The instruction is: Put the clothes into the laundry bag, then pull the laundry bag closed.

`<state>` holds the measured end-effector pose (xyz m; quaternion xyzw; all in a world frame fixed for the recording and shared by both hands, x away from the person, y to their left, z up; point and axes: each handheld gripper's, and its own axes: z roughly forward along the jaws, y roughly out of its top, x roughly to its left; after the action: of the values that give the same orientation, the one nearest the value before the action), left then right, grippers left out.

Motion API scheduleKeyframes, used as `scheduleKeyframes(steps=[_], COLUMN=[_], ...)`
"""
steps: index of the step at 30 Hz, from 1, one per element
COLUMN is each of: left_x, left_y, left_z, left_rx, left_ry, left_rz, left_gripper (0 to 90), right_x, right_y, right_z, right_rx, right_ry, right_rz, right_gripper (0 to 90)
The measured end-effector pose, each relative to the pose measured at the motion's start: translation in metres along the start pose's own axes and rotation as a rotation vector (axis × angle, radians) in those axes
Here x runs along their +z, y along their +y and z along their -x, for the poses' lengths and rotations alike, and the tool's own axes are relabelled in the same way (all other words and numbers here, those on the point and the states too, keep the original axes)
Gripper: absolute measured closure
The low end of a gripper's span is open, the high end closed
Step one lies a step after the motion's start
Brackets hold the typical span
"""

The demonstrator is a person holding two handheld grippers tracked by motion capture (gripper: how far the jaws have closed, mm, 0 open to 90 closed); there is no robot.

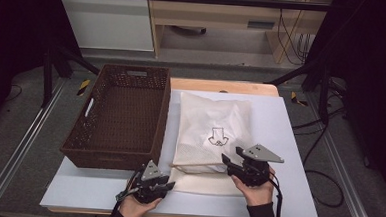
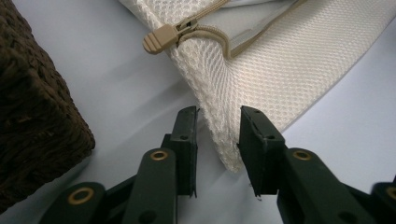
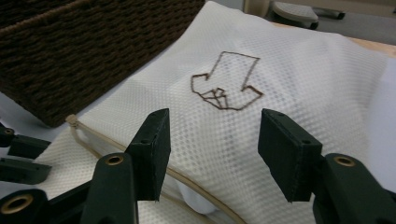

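On the white bench top, right of centre and reaching toward the near edge, lies the mesh laundry bag point(image 1: 212, 132), a cream, roughly rectangular pouch of fine honeycomb netting, puffed by white contents visible through the weave. A brown outline motif point(image 3: 225, 81) is stitched on its upper face. A tan zipper point(image 2: 205, 32) runs along the near side, its flat, rounded pull point(image 2: 159, 39) hanging off the bag's near left corner, and the near flap lies spread flat toward the bench's near edge. The left gripper point(image 2: 218, 135) sits at that near left corner with a fold of the mesh edge standing between its black jaws; the jaws are narrowly spaced, but a gap shows between the left pad and the fabric, so a firm pinch cannot be confirmed. The right gripper point(image 3: 212, 149) hovers above the bag's near right part, its jaws parted wide with nothing between them, the mesh lying clear below. Each gripper is held in a person's hand entering from the near edge. Just left of the bag, along the bench's left side, stands a dark brown woven basket point(image 1: 79, 147), rectangular, with cut-out handles and a coarse plaited texture. Its near right corner is near the left gripper.
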<state>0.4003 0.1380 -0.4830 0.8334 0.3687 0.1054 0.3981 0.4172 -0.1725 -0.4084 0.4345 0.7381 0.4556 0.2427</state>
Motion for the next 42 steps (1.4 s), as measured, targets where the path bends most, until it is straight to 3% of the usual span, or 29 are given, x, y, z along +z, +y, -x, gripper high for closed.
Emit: scheduleKeyframes(steps=[9,19,30,35,40,42], left_x=[0.002,0.002,0.003,0.003,0.003,0.003], left_y=[0.002,0.0,0.0,0.0,0.0,0.0], left_z=[0.002,0.003,0.004,0.004,0.004,0.004], left_rx=[0.011,0.018,0.024,0.024,0.024,0.022], left_ry=[-0.016,-0.01,-0.005,-0.003,-0.004,-0.007], left_rz=[-0.011,-0.002,-0.002,0.002,0.005,0.005], left_gripper=[83.3,84.2,84.1,84.2,84.2,84.2], right_x=[0.016,0.034,0.063,0.074,0.087,0.091], right_y=[0.003,0.006,0.005,0.007,0.008,0.007], right_z=[-0.018,-0.037,-0.074,-0.091,-0.107,-0.109], right_rx=[-0.03,-0.032,-0.06,-0.083,-0.116,-0.108], right_ry=[0.031,0.079,0.173,0.194,0.198,0.199], right_rz=[-0.015,-0.04,-0.123,-0.14,-0.156,-0.165], right_gripper=[43.6,44.4,55.3,60.2,59.3,59.7])
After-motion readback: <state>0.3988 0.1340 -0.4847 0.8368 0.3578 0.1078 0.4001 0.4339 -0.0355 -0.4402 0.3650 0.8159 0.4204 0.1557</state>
